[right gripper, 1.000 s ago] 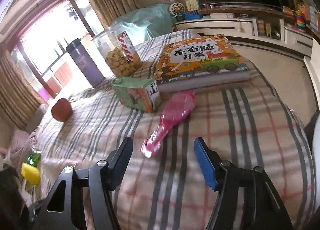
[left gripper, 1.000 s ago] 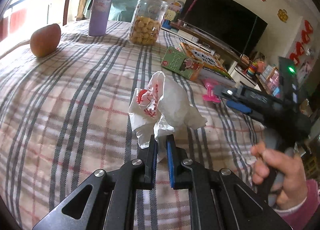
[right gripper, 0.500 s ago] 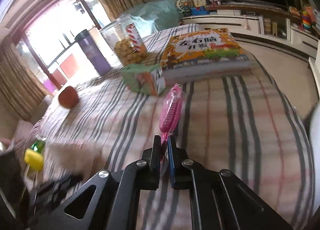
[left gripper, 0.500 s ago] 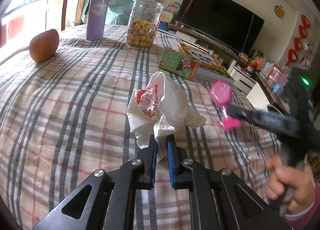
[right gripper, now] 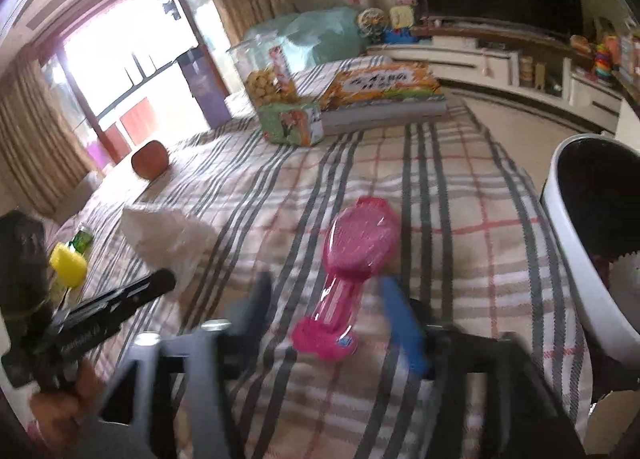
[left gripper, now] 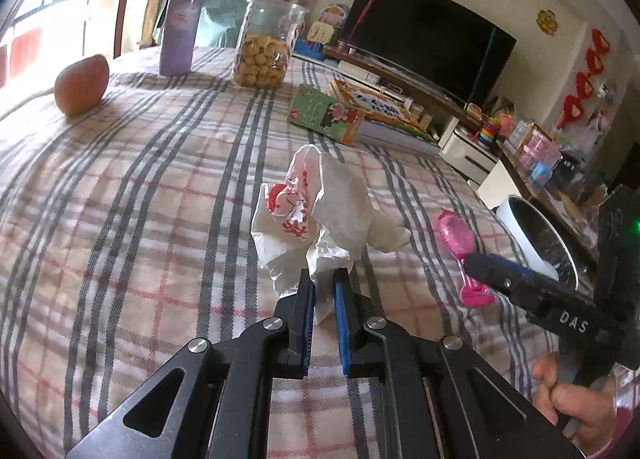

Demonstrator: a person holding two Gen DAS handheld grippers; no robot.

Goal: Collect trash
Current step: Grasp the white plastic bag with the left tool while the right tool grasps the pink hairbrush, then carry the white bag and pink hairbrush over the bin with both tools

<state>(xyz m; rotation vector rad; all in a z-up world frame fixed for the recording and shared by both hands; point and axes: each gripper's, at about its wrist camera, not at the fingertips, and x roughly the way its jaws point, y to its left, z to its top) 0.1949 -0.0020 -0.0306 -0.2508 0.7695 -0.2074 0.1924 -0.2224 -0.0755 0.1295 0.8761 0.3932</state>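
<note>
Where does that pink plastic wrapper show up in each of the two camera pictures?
Left wrist view: the pink wrapper lies right of centre on the plaid cloth, beside the crumpled white bag, its near end by the other gripper's tip.
Right wrist view: the wrapper lies at centre, between the blurred open fingers.
Shared landmark: the green box, behind the wrapper in both.

Your left claw [left gripper: 322,291] is pinched on the lower edge of the crumpled white bag [left gripper: 320,219] with red print; take that bag as the landmark on the plaid-covered counter [left gripper: 132,199]; to its right lies the pink wrapper [left gripper: 460,243], with your right claw's [left gripper: 476,265] dark finger just over its lower end; further right stands the white bin [left gripper: 520,227] off the counter's edge; behind the bag sit the green box [left gripper: 324,115], the cookie jar [left gripper: 266,47] and the purple bottle [left gripper: 180,31]; far left rests an apple [left gripper: 82,85].
</note>
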